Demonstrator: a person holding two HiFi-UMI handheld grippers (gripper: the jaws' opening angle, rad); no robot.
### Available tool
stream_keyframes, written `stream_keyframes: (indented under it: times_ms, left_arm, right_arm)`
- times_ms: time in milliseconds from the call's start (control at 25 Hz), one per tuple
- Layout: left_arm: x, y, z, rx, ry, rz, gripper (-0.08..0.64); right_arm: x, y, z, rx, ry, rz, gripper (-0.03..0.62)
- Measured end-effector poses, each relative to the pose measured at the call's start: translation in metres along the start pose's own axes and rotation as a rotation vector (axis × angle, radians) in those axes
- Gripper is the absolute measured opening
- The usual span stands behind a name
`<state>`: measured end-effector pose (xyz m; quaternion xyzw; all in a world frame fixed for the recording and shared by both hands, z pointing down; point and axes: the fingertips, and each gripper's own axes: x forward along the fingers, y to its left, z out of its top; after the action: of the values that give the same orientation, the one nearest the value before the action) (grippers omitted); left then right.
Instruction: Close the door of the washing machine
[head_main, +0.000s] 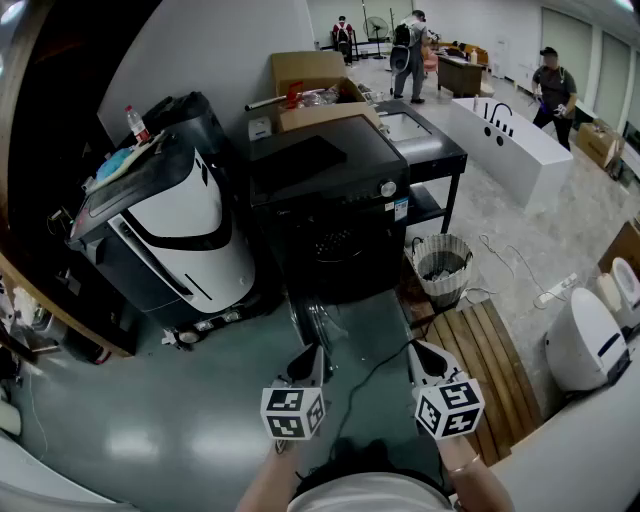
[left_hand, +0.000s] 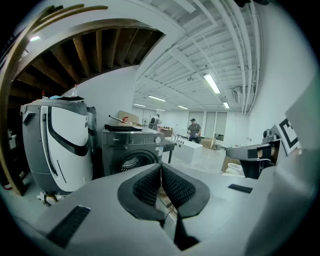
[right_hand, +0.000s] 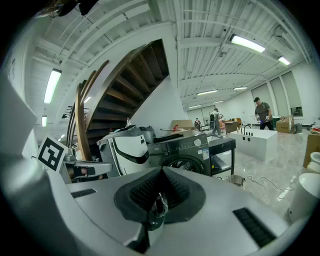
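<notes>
A dark front-loading washing machine (head_main: 330, 190) stands ahead, also in the left gripper view (left_hand: 131, 146) and the right gripper view (right_hand: 184, 148). Its round glass door (head_main: 318, 322) hangs open, swung out towards me, and the drum opening (head_main: 335, 242) shows behind it. My left gripper (head_main: 313, 354) is shut and empty, just short of the door's near edge. My right gripper (head_main: 419, 351) is shut too, to the right of the door and apart from it. Past the right gripper's shut jaws a glint of the door glass (right_hand: 158, 206) shows.
A white and grey appliance (head_main: 170, 240) stands left of the washer, with a cardboard box (head_main: 315, 85) behind. A black stand (head_main: 432, 150), a wire basket (head_main: 440, 265) and a slatted wooden platform (head_main: 485, 360) lie to the right. A cable (head_main: 372, 380) crosses the floor. People (head_main: 552, 85) stand far back.
</notes>
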<state>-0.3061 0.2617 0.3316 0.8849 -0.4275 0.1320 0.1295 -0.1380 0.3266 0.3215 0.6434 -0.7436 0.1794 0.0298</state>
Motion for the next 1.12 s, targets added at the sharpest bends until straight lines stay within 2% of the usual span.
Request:
stream_keyframes:
  times_ms: [320,760,840,1120]
  left_arm:
    - [-0.006,0.005,-0.006,-0.012,0.0,0.053,0.025]
    - [-0.027,0.004,-0.013,-0.016,-0.008,0.112,0.032]
    - [-0.03,0.004,-0.015,-0.017,-0.006,0.116,0.06]
    - [-0.022,0.011,-0.022,-0.019,0.021,0.135,0.124]
  right_arm:
    - [-0.006,-0.001,-0.001,0.02,-0.02,0.029,0.006]
    - [-0.021,-0.011,-0.002,0.029,-0.042,0.014,0.009]
    - [-0.021,-0.01,-0.005,0.041,-0.039,0.032,0.046]
    - [-0.014,-0.01,-0.012,0.062,-0.018,0.063,0.098]
